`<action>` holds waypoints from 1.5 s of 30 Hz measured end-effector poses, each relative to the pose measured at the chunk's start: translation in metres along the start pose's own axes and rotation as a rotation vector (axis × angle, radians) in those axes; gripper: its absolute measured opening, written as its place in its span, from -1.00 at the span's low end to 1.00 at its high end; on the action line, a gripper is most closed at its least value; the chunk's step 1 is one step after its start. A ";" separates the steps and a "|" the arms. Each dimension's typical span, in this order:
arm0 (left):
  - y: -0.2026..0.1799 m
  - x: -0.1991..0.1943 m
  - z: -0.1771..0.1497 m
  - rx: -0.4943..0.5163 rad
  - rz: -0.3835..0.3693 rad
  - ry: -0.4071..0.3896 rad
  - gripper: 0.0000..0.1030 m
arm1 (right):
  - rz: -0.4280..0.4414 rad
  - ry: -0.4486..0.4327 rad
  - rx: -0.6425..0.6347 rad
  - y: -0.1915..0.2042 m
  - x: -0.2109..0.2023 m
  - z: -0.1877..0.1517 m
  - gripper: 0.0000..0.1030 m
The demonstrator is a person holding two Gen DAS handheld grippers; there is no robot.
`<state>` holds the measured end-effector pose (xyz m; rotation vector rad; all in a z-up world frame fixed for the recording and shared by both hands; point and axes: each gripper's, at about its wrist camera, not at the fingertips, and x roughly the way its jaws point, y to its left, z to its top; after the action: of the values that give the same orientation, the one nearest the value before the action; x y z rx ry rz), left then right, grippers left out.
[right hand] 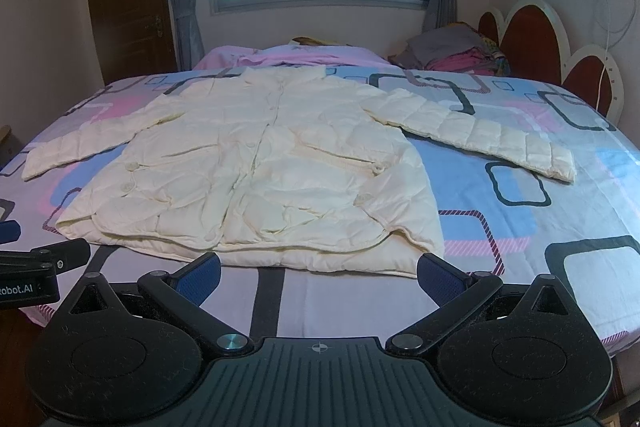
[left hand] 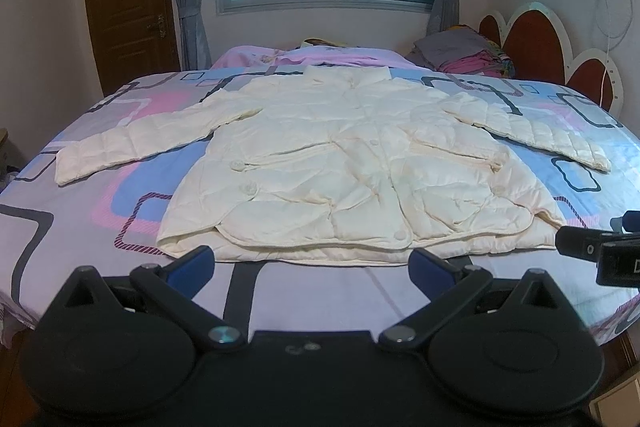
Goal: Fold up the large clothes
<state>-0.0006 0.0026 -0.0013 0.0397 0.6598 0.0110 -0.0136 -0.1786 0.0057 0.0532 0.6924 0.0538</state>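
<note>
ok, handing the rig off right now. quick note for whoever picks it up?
Left gripper: open, empty, just short of the hem.
Right gripper: open, empty, also at the near hem.
Cream quilted jacket: flat on the bed, front up, buttoned, collar toward the window, both sleeves spread out to the sides.
Done: jacket laid out; no fold made yet.
Left: all folding, probably sleeves in first, then the body.
</note>
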 end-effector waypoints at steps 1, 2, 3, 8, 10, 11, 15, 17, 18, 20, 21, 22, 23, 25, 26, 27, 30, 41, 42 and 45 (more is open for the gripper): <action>-0.001 0.001 0.000 0.000 0.002 0.000 1.00 | 0.000 0.000 0.000 0.000 0.000 0.000 1.00; -0.001 0.001 0.000 0.001 0.002 0.000 1.00 | 0.000 0.000 0.000 0.000 0.000 0.000 1.00; -0.001 0.001 0.000 0.001 0.001 0.000 1.00 | 0.000 -0.001 0.000 0.000 0.000 0.000 1.00; -0.002 0.002 0.000 0.001 0.004 -0.001 1.00 | 0.002 0.001 0.001 -0.001 0.001 0.001 1.00; -0.002 0.002 0.000 0.002 0.003 0.000 1.00 | 0.001 0.000 0.001 -0.001 0.001 0.001 1.00; -0.002 0.002 0.000 0.002 0.003 0.000 1.00 | 0.001 0.000 0.001 -0.001 0.001 0.001 1.00; -0.001 0.002 0.000 0.002 0.004 -0.001 1.00 | 0.002 0.001 0.001 -0.001 0.001 0.001 1.00; -0.001 0.002 0.000 0.001 0.003 0.000 1.00 | 0.003 0.000 0.002 -0.001 0.001 0.001 1.00; -0.001 0.002 -0.001 0.002 0.004 -0.001 1.00 | 0.002 0.000 0.003 -0.001 0.001 0.001 1.00; -0.002 0.002 0.000 0.003 0.004 -0.001 1.00 | 0.002 0.001 0.002 -0.001 0.001 0.001 1.00; -0.003 0.002 0.000 0.003 0.005 -0.002 1.00 | 0.002 0.000 0.002 -0.001 0.001 0.001 1.00; -0.003 0.002 0.000 0.002 0.006 -0.003 1.00 | 0.002 0.000 0.002 -0.001 0.001 0.001 1.00; -0.003 0.003 0.000 0.003 0.005 -0.001 1.00 | 0.002 0.001 0.002 -0.001 0.001 0.001 1.00; -0.003 0.003 0.000 0.003 0.007 -0.003 1.00 | 0.003 0.000 0.002 -0.001 0.001 0.001 1.00; -0.003 0.003 0.000 0.004 0.006 -0.002 1.00 | 0.002 0.000 0.002 -0.002 0.001 0.001 1.00; -0.004 0.003 0.000 0.003 0.006 -0.002 1.00 | 0.002 0.001 0.002 -0.001 0.001 0.001 1.00; -0.004 0.003 0.000 0.003 0.006 -0.002 1.00 | 0.003 0.000 0.002 -0.002 0.001 0.001 1.00; -0.005 0.003 0.001 0.003 0.007 -0.001 1.00 | 0.003 -0.001 0.003 -0.002 0.001 0.001 1.00; -0.005 0.003 0.001 0.004 0.007 -0.001 1.00 | 0.004 0.000 0.003 -0.002 0.001 0.001 1.00; -0.005 0.003 0.001 0.004 0.008 -0.001 1.00 | 0.004 0.000 0.003 -0.002 0.000 0.001 1.00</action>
<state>0.0021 -0.0023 -0.0027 0.0465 0.6589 0.0175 -0.0126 -0.1806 0.0061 0.0572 0.6920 0.0563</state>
